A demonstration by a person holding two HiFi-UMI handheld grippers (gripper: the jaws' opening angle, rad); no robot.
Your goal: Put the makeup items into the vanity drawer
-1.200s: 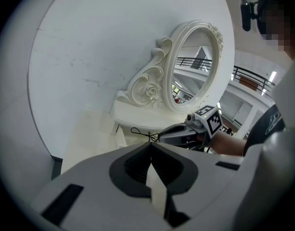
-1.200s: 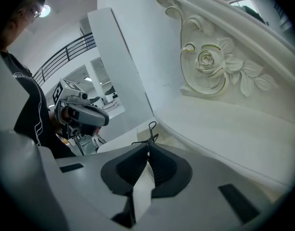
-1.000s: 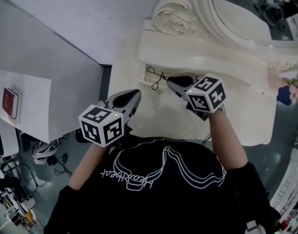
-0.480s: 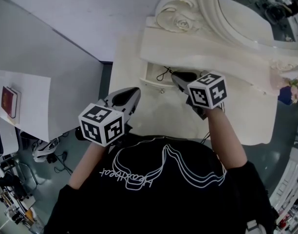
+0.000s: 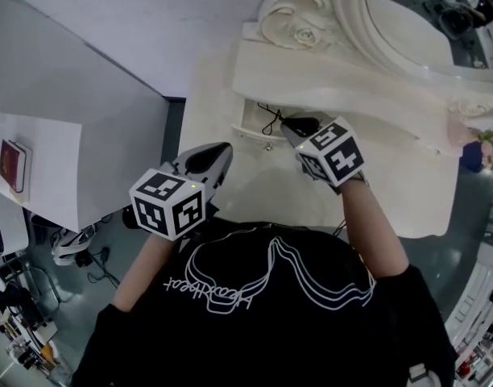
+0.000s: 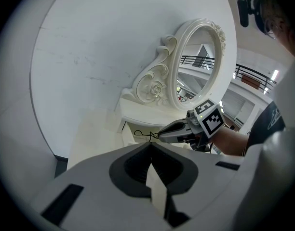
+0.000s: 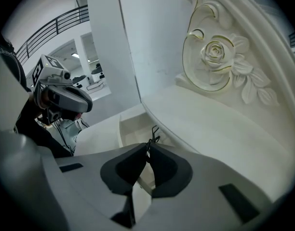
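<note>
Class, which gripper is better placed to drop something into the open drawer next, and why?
Right. The right gripper pinches a thin black cord at the open drawer; the left gripper is shut, empty and farther back.

Drawer (image 5: 246, 126) sits open under the vanity shelf (image 5: 335, 91), mirror (image 5: 416, 22) behind. Cord (image 5: 269, 119) dangles over the drawer, book (image 5: 13, 165) on the desk (image 5: 85, 95) far left.

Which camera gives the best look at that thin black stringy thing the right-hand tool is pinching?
The left gripper view. There the black cord shows side-on, looping out from the right gripper tips over the open drawer. The head view shows it smaller, from above. The right gripper view shows only a short bit poking past its closed jaws.
</note>
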